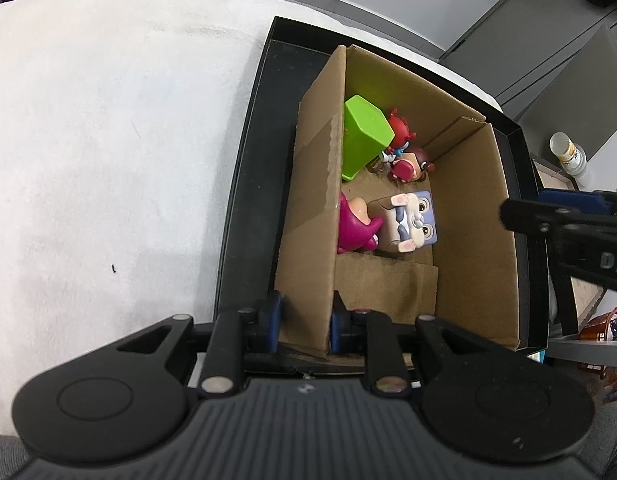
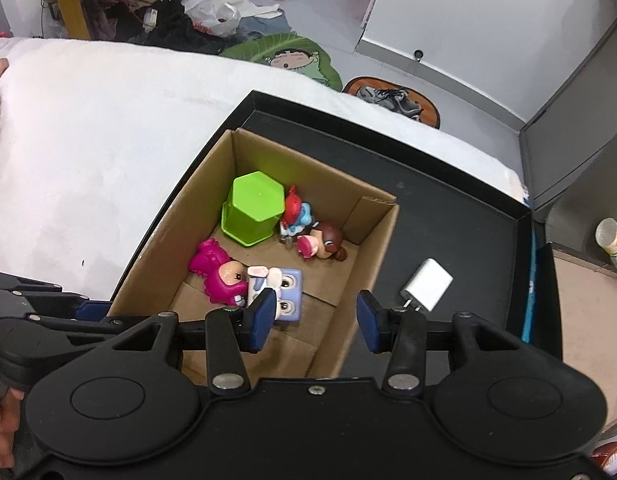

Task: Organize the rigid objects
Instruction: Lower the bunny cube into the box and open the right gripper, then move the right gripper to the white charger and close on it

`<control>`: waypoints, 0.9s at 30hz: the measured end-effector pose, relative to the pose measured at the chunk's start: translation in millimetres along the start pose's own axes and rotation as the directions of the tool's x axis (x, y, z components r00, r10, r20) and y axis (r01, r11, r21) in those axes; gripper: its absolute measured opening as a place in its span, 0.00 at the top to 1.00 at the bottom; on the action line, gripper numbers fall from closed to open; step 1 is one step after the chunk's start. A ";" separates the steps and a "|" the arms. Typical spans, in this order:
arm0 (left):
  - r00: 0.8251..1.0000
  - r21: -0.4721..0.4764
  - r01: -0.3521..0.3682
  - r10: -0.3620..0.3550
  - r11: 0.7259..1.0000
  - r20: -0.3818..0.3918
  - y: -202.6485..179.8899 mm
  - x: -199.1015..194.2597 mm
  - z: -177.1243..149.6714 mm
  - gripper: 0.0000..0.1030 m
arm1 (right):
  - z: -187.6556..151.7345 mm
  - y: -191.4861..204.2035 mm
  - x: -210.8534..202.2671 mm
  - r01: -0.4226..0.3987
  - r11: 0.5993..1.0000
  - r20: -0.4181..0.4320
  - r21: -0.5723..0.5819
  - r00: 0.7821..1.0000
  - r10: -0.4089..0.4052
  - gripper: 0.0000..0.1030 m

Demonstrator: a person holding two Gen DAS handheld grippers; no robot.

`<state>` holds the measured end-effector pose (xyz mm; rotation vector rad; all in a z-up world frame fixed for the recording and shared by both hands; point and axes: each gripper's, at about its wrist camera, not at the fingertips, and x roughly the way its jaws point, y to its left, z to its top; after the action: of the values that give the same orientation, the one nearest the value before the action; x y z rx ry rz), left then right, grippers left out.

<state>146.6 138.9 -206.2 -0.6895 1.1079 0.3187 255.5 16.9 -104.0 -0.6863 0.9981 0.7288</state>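
Left gripper (image 1: 304,326) clamped on near wall of cardboard box (image 1: 472,216). Right gripper (image 2: 316,316) above box, jaws apart, nothing between them. Box sits in black tray (image 2: 460,216) on white surface. Inside: magenta figure (image 2: 218,276), blue block toy (image 2: 286,292), green hexagonal cup (image 2: 256,208), doll figures (image 2: 320,240). White charger (image 2: 426,286) lies in tray beside box.

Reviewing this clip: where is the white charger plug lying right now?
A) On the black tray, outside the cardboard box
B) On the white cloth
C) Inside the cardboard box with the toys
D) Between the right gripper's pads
A: the white charger plug lies on the black tray, just outside the cardboard box wall.
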 end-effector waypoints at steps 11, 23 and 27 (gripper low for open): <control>1.000 0.000 -0.008 0.008 1.000 0.004 -1.7 -0.9 -0.5 0.79 | -13.4 -46.6 -21.6 0.003 0.996 0.049 0.092 0.999 -0.007 0.55; 1.000 0.008 -0.022 0.022 1.000 0.002 -5.9 -0.7 -0.4 0.80 | -36.5 -96.3 -13.1 0.045 0.982 0.038 0.183 0.998 -0.053 0.51; 1.000 0.014 -0.026 0.026 1.000 0.002 -7.4 -1.4 0.0 0.80 | -42.5 -107.1 -6.9 0.032 0.975 0.043 0.222 0.998 -0.042 0.41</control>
<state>150.1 133.5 -202.3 -0.6624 1.1169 0.3335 317.9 -79.8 -95.4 -0.4906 1.0029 0.5879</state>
